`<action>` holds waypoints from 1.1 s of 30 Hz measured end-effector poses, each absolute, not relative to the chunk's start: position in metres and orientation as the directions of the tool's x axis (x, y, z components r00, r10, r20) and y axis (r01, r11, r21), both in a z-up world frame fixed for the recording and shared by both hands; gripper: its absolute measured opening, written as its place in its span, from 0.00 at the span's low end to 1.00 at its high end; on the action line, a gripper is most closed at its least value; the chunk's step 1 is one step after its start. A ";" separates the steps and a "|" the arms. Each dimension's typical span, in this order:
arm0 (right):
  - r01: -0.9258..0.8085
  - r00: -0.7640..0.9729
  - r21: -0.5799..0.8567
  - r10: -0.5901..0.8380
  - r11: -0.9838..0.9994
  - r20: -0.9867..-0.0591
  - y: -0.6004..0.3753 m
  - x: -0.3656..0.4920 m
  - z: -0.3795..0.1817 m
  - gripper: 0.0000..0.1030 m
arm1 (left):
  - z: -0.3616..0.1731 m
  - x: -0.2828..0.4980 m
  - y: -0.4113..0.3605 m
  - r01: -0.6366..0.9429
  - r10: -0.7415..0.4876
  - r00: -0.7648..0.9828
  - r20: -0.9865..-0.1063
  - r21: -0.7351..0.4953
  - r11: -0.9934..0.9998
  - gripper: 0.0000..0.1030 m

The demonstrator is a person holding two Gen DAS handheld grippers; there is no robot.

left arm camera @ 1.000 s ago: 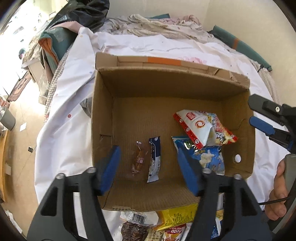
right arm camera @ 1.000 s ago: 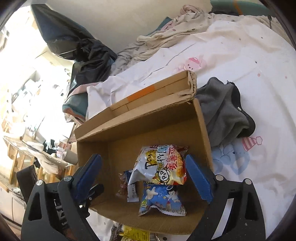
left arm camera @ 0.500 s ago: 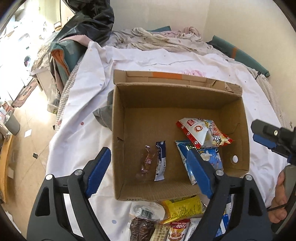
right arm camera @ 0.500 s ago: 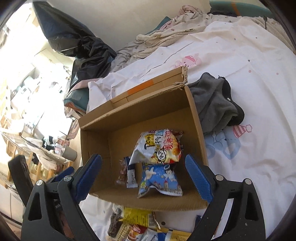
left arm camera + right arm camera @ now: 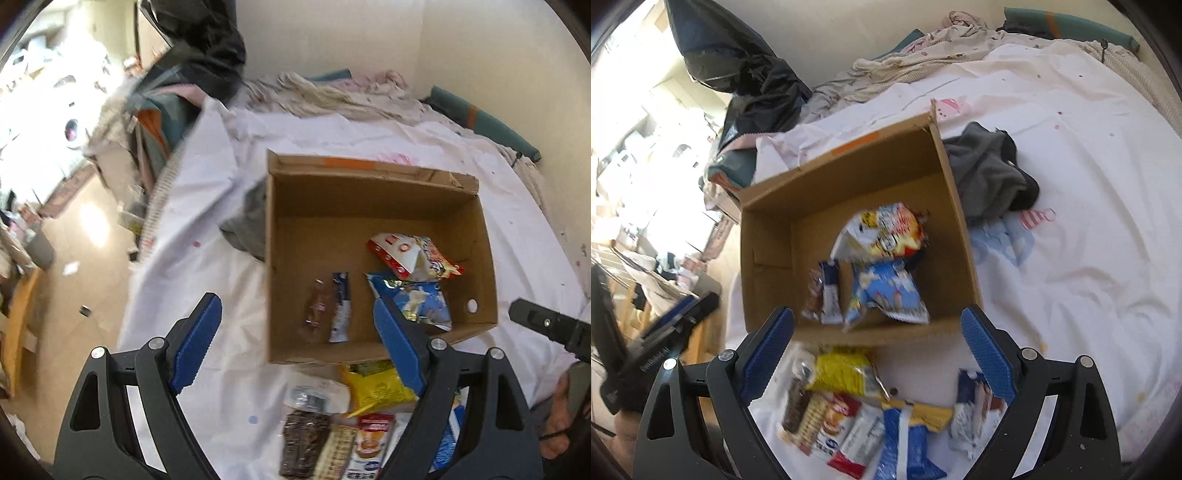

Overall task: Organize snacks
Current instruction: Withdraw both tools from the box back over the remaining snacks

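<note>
An open cardboard box (image 5: 369, 192) (image 5: 768, 236) stands on a white bedsheet. In it lie a red and white chip bag (image 5: 410, 254) (image 5: 882, 232), a blue snack bag (image 5: 417, 299) (image 5: 886, 291), a brown-wrapped snack (image 5: 316, 306) and a white and blue bar (image 5: 340, 306) (image 5: 830, 291). A pile of loose snacks lies in front of the box, with a yellow bag (image 5: 376, 387) (image 5: 842, 373) on it. My left gripper (image 5: 295, 347) is open and empty above the box's front left corner. My right gripper (image 5: 877, 354) is open and empty above the pile.
A grey garment (image 5: 990, 173) lies right of the box, and another shows at its left side (image 5: 247, 221). Crumpled bedding (image 5: 332, 92) and a dark bag (image 5: 753, 81) lie at the far end. The bed's left edge drops to the floor (image 5: 74, 258).
Both grippers have pulled back and up from the box, so the box looks smaller and the snack pile in front has come into view. Both stay open.
</note>
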State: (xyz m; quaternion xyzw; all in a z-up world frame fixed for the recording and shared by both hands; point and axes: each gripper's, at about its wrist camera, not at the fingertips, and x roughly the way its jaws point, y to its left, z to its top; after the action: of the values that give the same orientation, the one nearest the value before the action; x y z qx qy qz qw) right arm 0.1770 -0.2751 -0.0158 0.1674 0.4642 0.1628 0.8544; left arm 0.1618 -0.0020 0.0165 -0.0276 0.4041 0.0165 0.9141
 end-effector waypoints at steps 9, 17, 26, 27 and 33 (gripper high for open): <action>-0.118 0.526 0.436 0.429 0.892 -0.735 -0.276 0.143 -0.016 0.92 | 0.015 0.130 0.003 -0.054 -0.037 0.649 -0.760 -0.094 0.994 0.80; -0.138 0.537 0.421 0.425 0.896 -0.728 -0.273 0.122 -0.018 1.00 | 0.011 0.112 0.004 -0.060 -0.073 0.647 -0.759 -0.146 0.987 1.00; -0.128 0.519 0.368 0.378 0.921 -0.766 -0.282 0.112 -0.029 1.00 | -0.007 0.103 0.000 -0.085 -0.044 0.596 -0.801 -0.118 0.989 1.00; -0.116 0.519 0.360 0.366 0.926 -0.772 -0.284 0.112 -0.030 1.00 | -0.008 0.103 0.001 -0.085 -0.043 0.598 -0.800 -0.116 0.990 1.00; -0.058 0.512 0.400 0.371 0.915 -0.775 -0.302 0.115 -0.037 1.00 | -0.020 0.108 0.019 -0.169 0.001 0.549 -0.836 -0.109 0.980 1.00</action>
State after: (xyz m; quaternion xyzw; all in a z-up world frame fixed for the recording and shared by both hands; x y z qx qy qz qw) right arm 0.1145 -0.3022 -0.0368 0.1641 0.4778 0.1257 0.8538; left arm 0.1084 0.0187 -0.0200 -0.0885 0.4725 0.0486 0.8755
